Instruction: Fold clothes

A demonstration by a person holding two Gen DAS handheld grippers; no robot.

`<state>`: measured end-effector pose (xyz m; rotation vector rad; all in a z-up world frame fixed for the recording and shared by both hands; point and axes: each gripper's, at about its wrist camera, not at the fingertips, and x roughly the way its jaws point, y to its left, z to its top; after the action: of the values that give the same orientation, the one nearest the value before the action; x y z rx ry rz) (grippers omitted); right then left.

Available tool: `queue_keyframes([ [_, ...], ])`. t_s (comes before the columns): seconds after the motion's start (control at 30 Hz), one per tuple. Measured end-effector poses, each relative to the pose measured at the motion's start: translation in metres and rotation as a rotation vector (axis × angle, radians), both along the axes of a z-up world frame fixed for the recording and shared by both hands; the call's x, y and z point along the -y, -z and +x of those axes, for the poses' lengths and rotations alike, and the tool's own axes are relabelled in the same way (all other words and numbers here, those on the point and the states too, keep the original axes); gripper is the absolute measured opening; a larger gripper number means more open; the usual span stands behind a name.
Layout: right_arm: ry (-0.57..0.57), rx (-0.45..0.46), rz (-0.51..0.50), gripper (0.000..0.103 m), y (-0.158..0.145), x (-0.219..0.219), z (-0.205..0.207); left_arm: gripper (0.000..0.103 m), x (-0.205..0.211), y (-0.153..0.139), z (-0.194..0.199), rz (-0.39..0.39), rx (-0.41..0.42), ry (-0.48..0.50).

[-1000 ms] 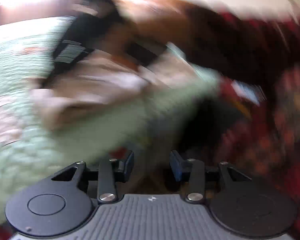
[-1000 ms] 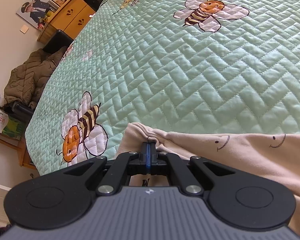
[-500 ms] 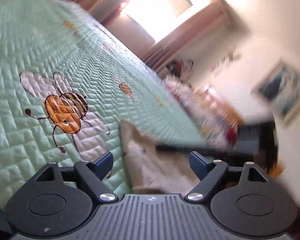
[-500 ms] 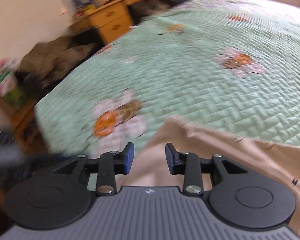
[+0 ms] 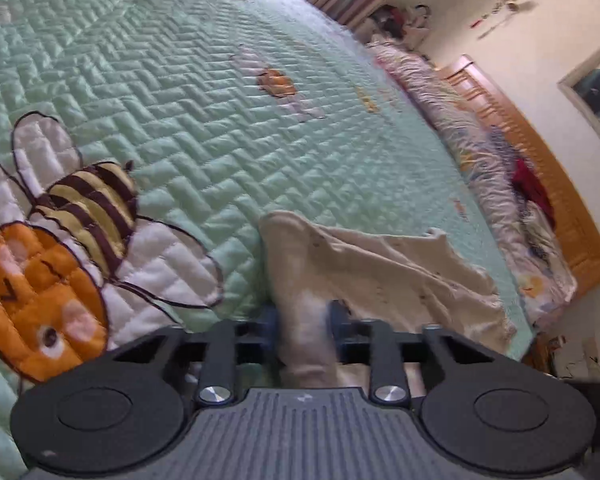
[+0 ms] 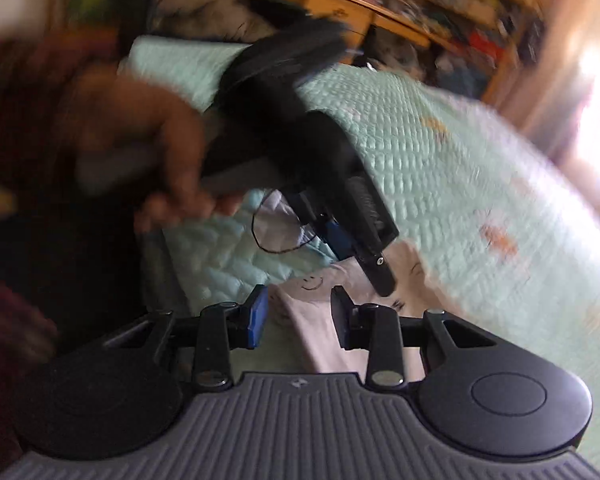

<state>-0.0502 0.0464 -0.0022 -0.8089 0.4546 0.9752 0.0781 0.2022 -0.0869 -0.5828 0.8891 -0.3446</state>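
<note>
1. While my left tongs [image 5: 302, 320] close on a fold of the beige garment [image 5: 380, 272], lower centre on the bed quilt [image 5: 220, 100], a shallow pinch could slip.
2. My right tongs [image 6: 300, 312] stand open over the cloth; lifting one-handed would drag it askew.

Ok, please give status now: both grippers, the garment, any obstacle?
Left gripper closing on a fold of the beige garment. Right gripper open, garment between its jaws. Garment rumpled on green quilt. Nothing in the way.
</note>
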Motion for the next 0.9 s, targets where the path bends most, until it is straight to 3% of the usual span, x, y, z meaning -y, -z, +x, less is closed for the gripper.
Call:
queue_keyframes([
  [0.17, -0.127, 0.193, -0.166, 0.036, 0.023, -0.02, -0.021, 0.011, 0.012, 0.003, 0.019, 0.08, 0.004, 0.043],
  [0.27, -0.179, 0.209, -0.217, 0.036, 0.023, -0.03, -0.021, 0.011, 0.015, 0.001, 0.025, 0.091, -0.006, 0.058],
  [0.43, -0.23, 0.092, -0.286, 0.036, 0.009, -0.049, 0.004, 0.011, 0.015, -0.002, 0.034, 0.098, -0.041, 0.099],
  [0.57, -0.321, -0.082, -0.4, 0.039, 0.013, -0.06, 0.027, 0.012, 0.013, 0.001, 0.036, 0.093, -0.054, 0.1],
  [0.7, -0.406, -0.076, -0.471, 0.039, 0.019, -0.05, 0.019, 0.012, 0.011, 0.004, 0.033, 0.077, -0.049, 0.091],
  [0.9, -0.419, -0.085, -0.467, 0.039, 0.016, -0.039, 0.017, 0.012, 0.009, 0.004, 0.033, 0.059, -0.059, 0.082],
])
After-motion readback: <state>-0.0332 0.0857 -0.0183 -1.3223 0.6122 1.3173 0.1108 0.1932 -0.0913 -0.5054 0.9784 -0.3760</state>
